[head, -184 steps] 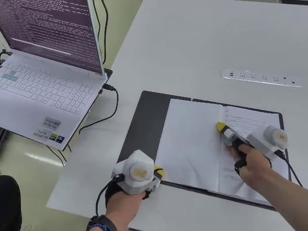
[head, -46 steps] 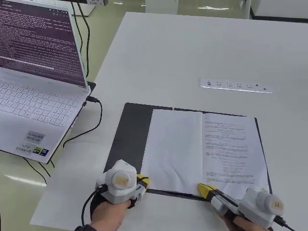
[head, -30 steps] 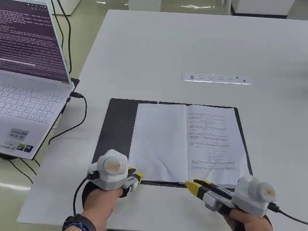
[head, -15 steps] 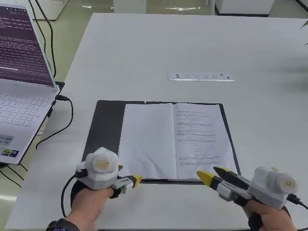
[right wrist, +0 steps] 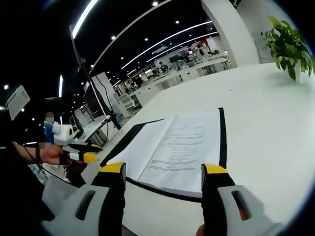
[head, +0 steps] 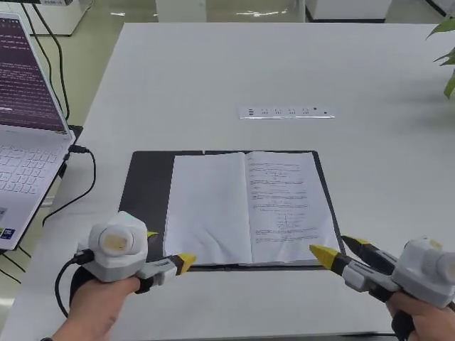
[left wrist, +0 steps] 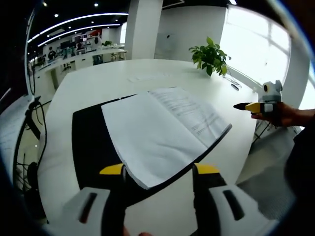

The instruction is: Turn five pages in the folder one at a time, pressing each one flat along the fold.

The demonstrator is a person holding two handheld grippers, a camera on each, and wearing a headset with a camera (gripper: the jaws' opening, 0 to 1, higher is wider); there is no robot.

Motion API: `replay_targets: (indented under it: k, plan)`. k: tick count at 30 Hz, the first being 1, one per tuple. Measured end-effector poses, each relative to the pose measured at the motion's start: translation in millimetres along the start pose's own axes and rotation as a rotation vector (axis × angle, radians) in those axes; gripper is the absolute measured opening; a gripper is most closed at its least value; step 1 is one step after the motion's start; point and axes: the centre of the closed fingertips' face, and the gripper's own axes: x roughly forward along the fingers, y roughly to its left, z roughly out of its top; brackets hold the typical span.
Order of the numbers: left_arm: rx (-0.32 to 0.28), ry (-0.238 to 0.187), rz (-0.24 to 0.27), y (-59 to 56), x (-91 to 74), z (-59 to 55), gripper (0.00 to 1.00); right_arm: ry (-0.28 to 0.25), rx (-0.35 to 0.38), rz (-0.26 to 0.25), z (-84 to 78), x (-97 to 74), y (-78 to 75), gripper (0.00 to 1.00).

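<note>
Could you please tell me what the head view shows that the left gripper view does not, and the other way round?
The head view adds the laptop, screen and keyboard, left of the folder. The left gripper view adds the room: a white column, ceiling lights and a bright window. Both share the open folder on the white table, the open right gripper and the potted plant.

The head view is bright and evenly lit from above; the white counter [head: 213,71] carries soft glare at its far edge; shadows around the folder [head: 277,206] are faint; its print is too fine to read. Both gripper views bow hard toward their edges; ceiling strips [right wrist: 170,42] glow against darkness overhead; a window [left wrist: 251,44] washes out white.
</note>
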Motion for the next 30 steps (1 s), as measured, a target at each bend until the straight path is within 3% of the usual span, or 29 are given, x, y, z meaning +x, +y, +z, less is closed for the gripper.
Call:
replay_targets:
  k: [8, 14, 17, 26, 30]
  plan:
    - [0.0, -0.053, 0.015, 1.1, -23.0, 21.8, 0.59, 0.022, -0.095, -0.011, 9.8, -11.5, 0.4, 0.66]
    - [0.0, -0.055, 0.03, -0.8, -30.9, 25.9, 0.64, 0.02, -0.118, -0.024, 14.6, -22.0, -3.1, 0.67]
    - [0.001, -0.05, 0.024, -2.1, -25.8, 25.3, 0.65, 0.024, -0.119, -0.03, 13.2, -23.9, -5.8, 0.67]
    - [0.034, -0.055, -0.048, -34.6, -10.8, 40.8, 0.67, 0.027, -0.103, -0.039, 7.4, -27.3, -5.5, 0.67]
    - [0.059, -0.043, -0.105, -56.9, 1.8, 41.7, 0.67, 0.03, -0.094, -0.042, 6.3, -29.1, -9.0, 0.66]
